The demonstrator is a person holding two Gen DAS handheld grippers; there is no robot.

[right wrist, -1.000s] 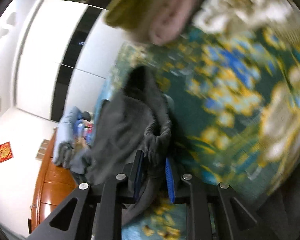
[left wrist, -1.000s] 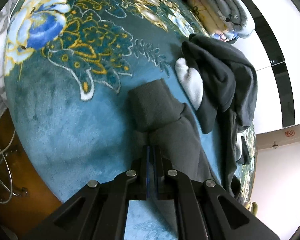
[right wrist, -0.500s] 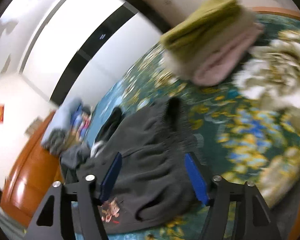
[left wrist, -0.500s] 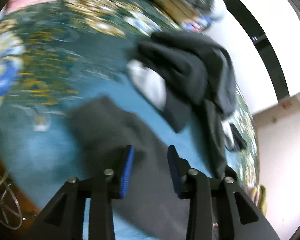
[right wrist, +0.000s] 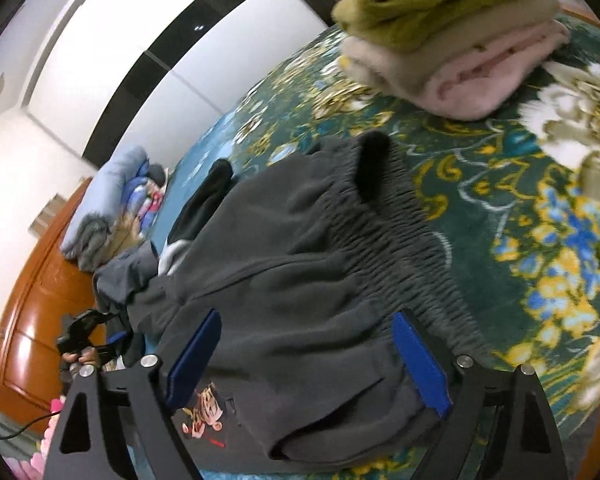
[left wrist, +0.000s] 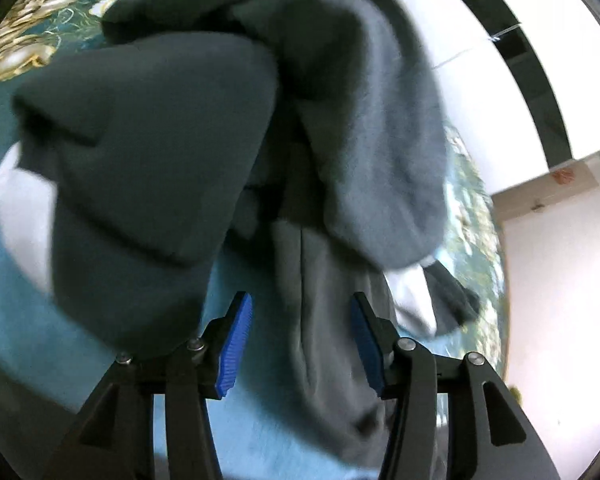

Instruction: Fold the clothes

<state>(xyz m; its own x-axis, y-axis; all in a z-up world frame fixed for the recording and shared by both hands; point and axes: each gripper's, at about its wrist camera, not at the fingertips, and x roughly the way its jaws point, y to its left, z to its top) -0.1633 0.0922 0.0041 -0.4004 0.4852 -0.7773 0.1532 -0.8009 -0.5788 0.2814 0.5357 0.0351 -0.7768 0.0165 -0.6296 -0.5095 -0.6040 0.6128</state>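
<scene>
**A flowered blanket carries it all**

The bed is spread with a teal floral blanket (right wrist: pixel 480 184), patterned in gold, white and blue blooms. On it lie dark grey sweatpants (right wrist: pixel 300 264), waistband bunched, and a crumpled dark garment (left wrist: pixel 160 152). Toward the far edge sits 1 folded stack (right wrist: pixel 452 40), olive on top, pink below. Another folded pile (right wrist: pixel 112 200), pale blue uppermost, rests by the wooden board (right wrist: pixel 32 300).
</scene>
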